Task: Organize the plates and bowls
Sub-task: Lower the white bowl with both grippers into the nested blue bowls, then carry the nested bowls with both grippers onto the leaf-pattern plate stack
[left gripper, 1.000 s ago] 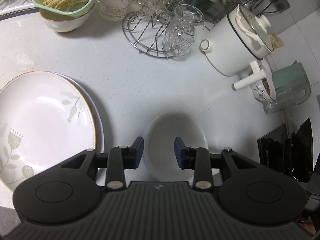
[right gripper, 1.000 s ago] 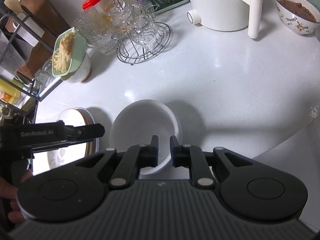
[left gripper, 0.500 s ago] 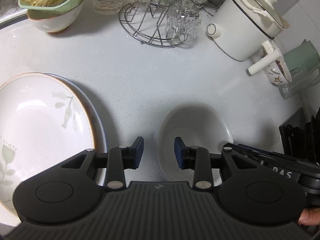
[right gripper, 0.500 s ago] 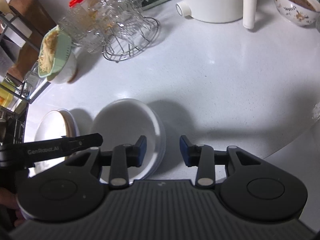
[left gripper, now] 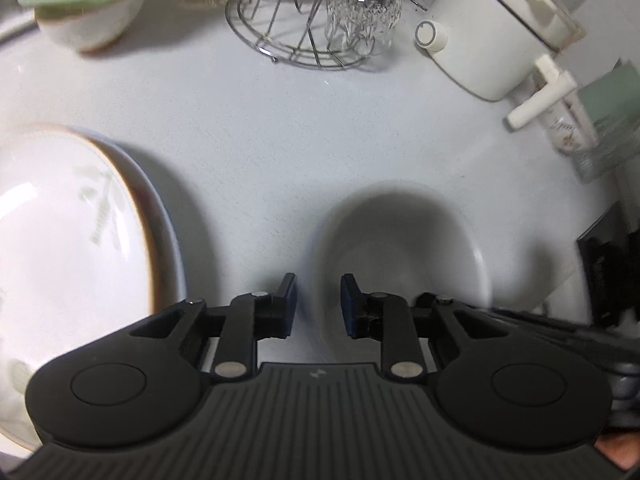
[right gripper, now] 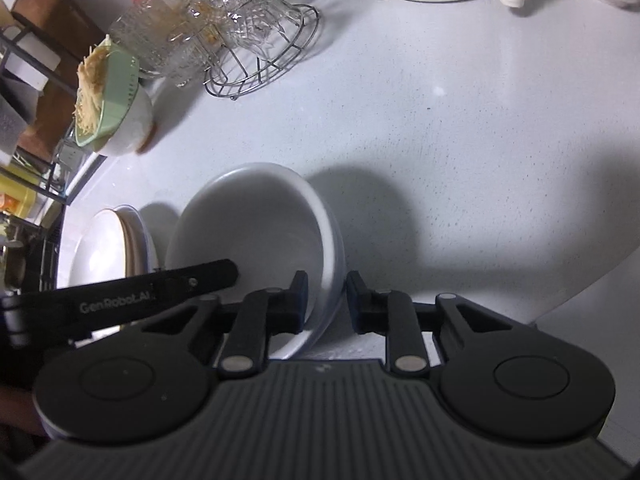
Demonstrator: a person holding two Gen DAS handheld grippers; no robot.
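The left hand-held gripper (left gripper: 318,300) was closing, its blue pads a small way apart with the near-left rim of the white bowl (left gripper: 400,248) blurred between them; no pad could be seen pressing on it. The right hand-held gripper (right gripper: 327,300) was closing too — the bowl's right wall (right gripper: 328,264) stood in the gap, one finger inside and one outside, each pad just beside the rim, contact not clear. The surface (right gripper: 440,128) was a pale speckled white, shadowed under both tools. At its far side stood a wire rack (left gripper: 304,36) of cut-glass cups, a white pot (left gripper: 484,40) with a stick handle, and a green strainer of noodles (right gripper: 96,92) resting in another bowl. A stack of plates (left gripper: 76,240), the top one gold-edged with a leaf pattern, lay just left of the bowl — near it but apart. The bowl sat right at both sets of fingertips, seemingly tilted in the right wrist view.
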